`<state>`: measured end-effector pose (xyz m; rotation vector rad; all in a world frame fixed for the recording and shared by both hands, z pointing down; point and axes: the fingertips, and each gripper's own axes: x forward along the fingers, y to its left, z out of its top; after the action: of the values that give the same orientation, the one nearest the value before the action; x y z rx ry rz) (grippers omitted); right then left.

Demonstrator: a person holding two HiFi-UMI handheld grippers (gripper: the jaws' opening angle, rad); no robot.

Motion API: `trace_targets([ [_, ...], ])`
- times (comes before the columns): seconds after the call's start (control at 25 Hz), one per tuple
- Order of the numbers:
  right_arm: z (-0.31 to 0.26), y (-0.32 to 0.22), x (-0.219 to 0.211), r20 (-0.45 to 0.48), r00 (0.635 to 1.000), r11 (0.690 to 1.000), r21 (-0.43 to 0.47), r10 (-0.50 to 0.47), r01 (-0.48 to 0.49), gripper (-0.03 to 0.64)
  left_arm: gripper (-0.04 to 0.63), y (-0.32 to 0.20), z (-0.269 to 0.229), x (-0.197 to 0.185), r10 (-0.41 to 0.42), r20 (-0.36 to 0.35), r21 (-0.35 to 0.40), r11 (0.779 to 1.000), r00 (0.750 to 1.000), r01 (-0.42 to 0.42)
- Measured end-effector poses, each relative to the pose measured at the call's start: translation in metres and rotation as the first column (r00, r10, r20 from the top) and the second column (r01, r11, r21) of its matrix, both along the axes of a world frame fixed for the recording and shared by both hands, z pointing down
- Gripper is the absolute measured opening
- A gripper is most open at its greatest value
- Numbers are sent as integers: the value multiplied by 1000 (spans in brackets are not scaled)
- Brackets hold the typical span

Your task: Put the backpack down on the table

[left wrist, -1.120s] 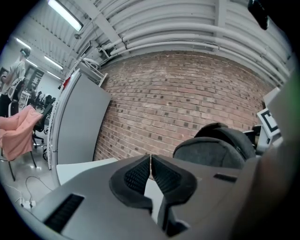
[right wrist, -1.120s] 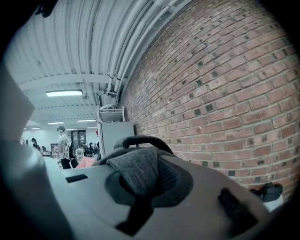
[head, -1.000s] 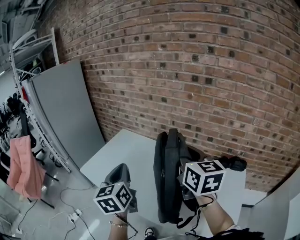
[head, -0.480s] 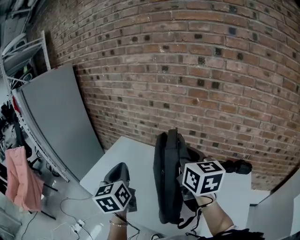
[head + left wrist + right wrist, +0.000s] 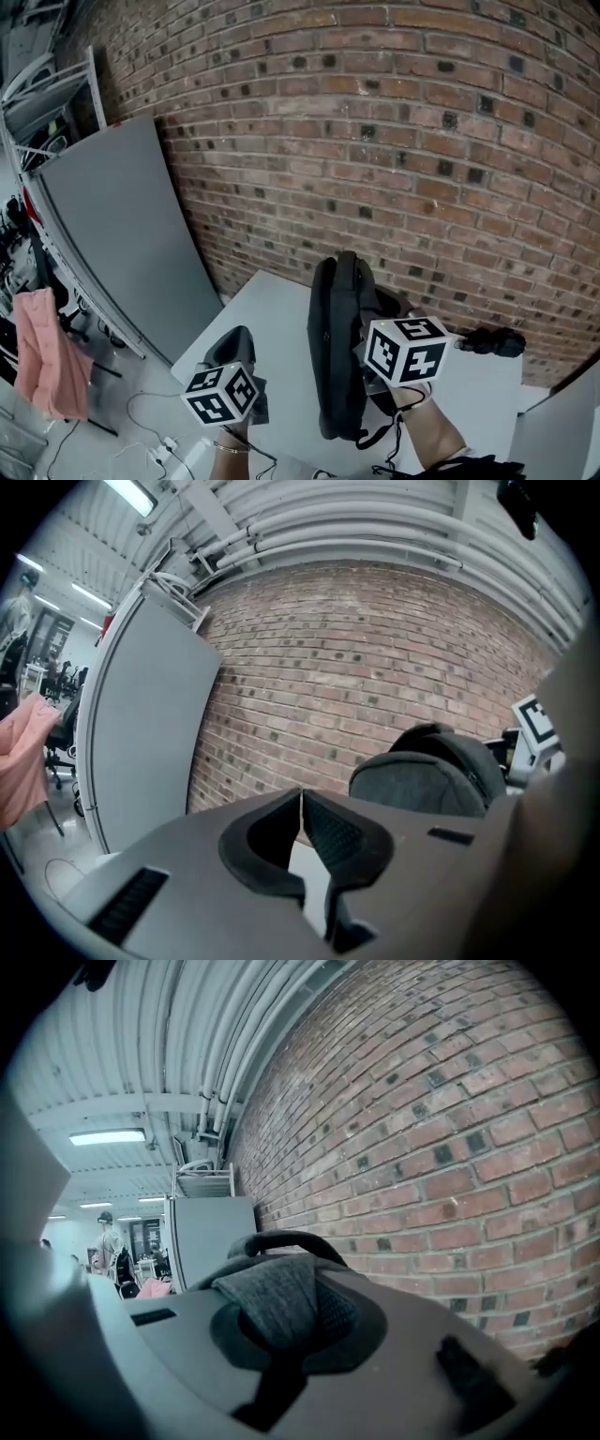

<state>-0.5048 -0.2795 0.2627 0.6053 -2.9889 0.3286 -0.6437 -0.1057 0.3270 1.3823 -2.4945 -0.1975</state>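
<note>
The black backpack [image 5: 333, 361] hangs upright from my right gripper [image 5: 373, 364], over the near part of the white table [image 5: 277, 314]; whether its base touches the tabletop I cannot tell. In the right gripper view my right gripper [image 5: 275, 1309] is shut on a grey fabric strap [image 5: 272, 1293] of the backpack, with the black carry handle [image 5: 281, 1237] arching just beyond. My left gripper [image 5: 234, 349] hovers left of the backpack at the table's near left corner. Its tips [image 5: 301, 819] meet with nothing between them, and the backpack [image 5: 427, 778] shows to its right.
A brick wall [image 5: 394, 159] runs behind the table. A tall grey panel [image 5: 117, 234] leans on the wall at the left, with a white rack [image 5: 37, 103] and pink cloth [image 5: 42, 347] beyond. A small black object [image 5: 492, 342] lies on the table's right side. Cables trail across the floor [image 5: 141, 427].
Both grippers and the backpack have moved forward toward the wall; the table's far part and the black object now show more. Both grips look unchanged.
</note>
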Motion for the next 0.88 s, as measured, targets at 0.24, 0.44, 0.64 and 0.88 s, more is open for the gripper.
trace_targets([
  [0.24,-4,-4,-56,21,1000,1000,7,-17,17,40,20,9,0,-46,-45,-8,-5,999,999,44],
  [0.44,15,0,-64,35,999,1000,-11,4,-3,40,20,13,9,-52,-42,-26,0,999,999,42],
  [0.64,29,-2,-42,-7,1000,999,-15,30,-30,40,20,-5,31,-25,31,-76,-2,1000,997,-31],
  [0.88,50,-6,5,-45,997,998,-16,63,-64,40,20,-33,39,23,111,-99,21,994,989,-110],
])
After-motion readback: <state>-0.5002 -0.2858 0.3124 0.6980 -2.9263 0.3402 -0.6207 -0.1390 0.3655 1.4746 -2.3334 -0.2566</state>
